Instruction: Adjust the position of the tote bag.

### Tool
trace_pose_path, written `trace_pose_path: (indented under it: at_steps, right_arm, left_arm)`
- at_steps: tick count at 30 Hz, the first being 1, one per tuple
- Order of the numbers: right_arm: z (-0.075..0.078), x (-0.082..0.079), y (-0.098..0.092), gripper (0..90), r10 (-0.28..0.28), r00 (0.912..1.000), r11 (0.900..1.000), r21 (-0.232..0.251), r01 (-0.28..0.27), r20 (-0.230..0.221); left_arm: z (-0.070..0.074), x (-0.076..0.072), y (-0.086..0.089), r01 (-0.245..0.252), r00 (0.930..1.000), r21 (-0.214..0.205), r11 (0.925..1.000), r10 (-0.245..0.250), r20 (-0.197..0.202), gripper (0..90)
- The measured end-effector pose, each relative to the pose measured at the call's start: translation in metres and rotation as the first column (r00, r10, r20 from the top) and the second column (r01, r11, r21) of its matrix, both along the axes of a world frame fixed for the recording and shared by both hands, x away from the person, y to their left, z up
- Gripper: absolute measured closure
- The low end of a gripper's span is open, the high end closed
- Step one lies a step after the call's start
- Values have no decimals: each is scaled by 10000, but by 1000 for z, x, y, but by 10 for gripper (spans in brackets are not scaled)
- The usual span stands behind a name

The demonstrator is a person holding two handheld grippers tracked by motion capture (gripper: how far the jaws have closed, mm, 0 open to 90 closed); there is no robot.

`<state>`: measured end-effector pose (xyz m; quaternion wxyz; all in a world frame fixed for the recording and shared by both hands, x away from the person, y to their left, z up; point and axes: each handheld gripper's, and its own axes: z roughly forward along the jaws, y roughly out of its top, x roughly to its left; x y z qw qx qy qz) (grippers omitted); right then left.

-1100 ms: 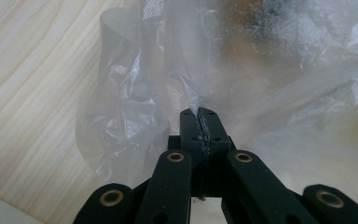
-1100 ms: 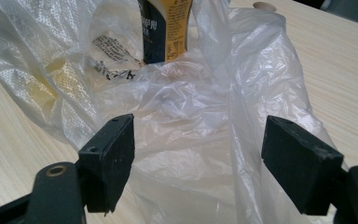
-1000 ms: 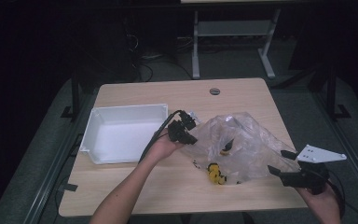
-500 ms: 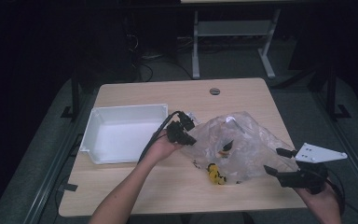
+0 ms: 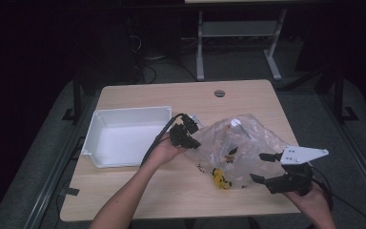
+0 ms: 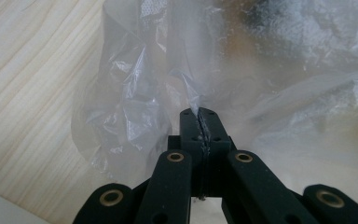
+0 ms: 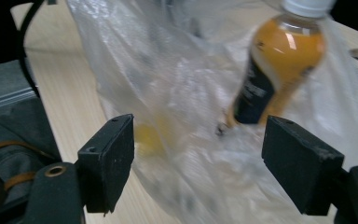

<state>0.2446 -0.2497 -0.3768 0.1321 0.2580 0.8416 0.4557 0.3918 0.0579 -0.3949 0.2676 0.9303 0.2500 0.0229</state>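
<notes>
Our left claw [image 6: 199, 114] is clenched on a fold of the clear plastic bag [image 5: 248, 148], which lies on the table [image 5: 171, 95] just right of the white bin [image 5: 124, 138]. Our right claw [image 5: 262, 168] stands released at the bag's right edge, facing the orange bottle [image 7: 279, 70] inside.

No text can be read anywhere: the dark label on the orange bottle [image 7: 279, 65] inside the clear plastic bag [image 7: 177, 93] carries pale print too blurred to make out.
</notes>
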Motion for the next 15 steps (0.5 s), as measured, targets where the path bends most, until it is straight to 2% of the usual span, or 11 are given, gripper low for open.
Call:
trace_pose_path:
  at_steps: [4, 6, 8, 10, 12, 15]
  right_arm:
    - [-4, 4, 14, 249, 410, 9990, 9991, -92, -412, -159]
    - [-6, 7, 22, 260, 663, 9974, 9978, 26, -662, -274]
    - [-6, 9, 30, 351, 812, 9964, 9966, 122, -810, -232]
    - [-6, 12, 36, 519, 972, 9951, 9950, 243, -967, -204]
    - [-7, 16, 43, 620, 1063, 9942, 9943, 140, -1061, -151]
    - [-11, 25, 51, 744, 1236, 9915, 9923, 60, -1235, -400]
  left_arm:
    - [0, -1, 0, 4, 10000, -37, 10000, -4, 14, 887]
    - [1, -1, 1, 23, 10000, -78, 10000, -23, 14, 873]
    - [1, -1, 1, 40, 10000, -68, 10000, -40, 50, 869]
    - [2, -1, 2, 18, 10000, -121, 9999, -18, 2, 856]
    - [4, -2, 3, 53, 10000, -130, 9999, -52, 49, 841]
    - [7, -4, 5, 1, 9999, -310, 9995, 3, 133, 809]
